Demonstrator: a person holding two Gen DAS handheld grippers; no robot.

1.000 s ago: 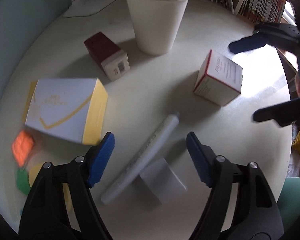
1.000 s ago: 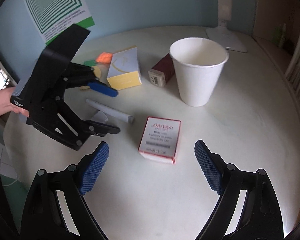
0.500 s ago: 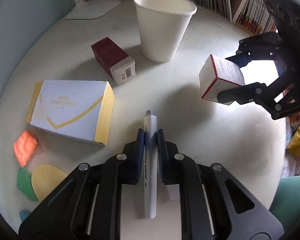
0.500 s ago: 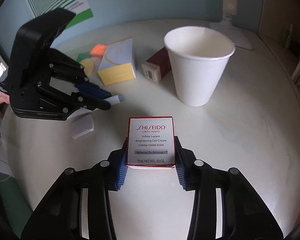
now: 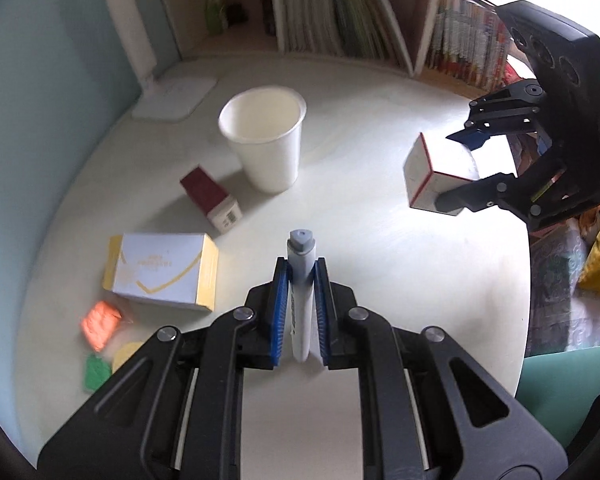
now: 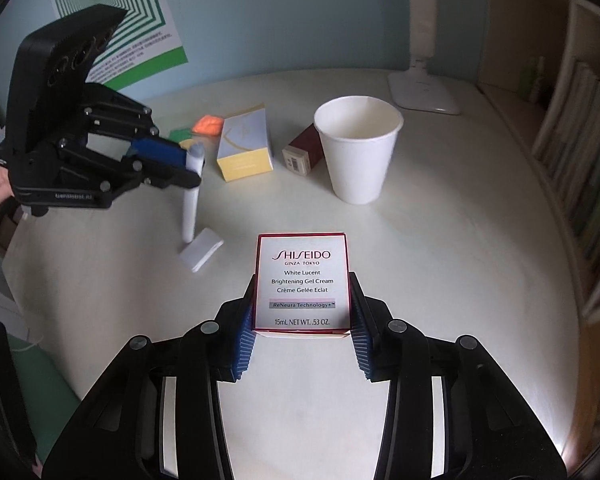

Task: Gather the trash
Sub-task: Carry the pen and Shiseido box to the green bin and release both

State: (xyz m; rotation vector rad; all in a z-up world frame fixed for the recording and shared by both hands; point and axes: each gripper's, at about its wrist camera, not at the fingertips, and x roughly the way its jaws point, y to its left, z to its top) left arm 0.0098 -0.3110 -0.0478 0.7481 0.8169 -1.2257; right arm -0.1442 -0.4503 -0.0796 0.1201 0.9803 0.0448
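Note:
My left gripper (image 5: 301, 276) is shut on a white marker pen (image 5: 301, 296) and holds it above the round white table (image 5: 380, 280). The pen also shows in the right wrist view (image 6: 191, 196), hanging tilted with its lower end near a small white block (image 6: 201, 255). My right gripper (image 6: 302, 320) is shut on a white and red Shiseido box (image 6: 302, 282), lifted off the table; the box also shows in the left wrist view (image 5: 428, 178). An empty white paper cup (image 5: 266, 142) stands upright at the table's middle.
A dark red box (image 5: 211, 200), a white and yellow box (image 5: 162, 276) and orange, yellow and green scraps (image 5: 100, 324) lie on the left. A white lamp base (image 5: 174, 98) sits at the back. Bookshelves (image 5: 340, 8) stand behind the table.
Both grippers closed, the left on the pen and the right on the Shiseido box. Both have since lifted their objects off the table.

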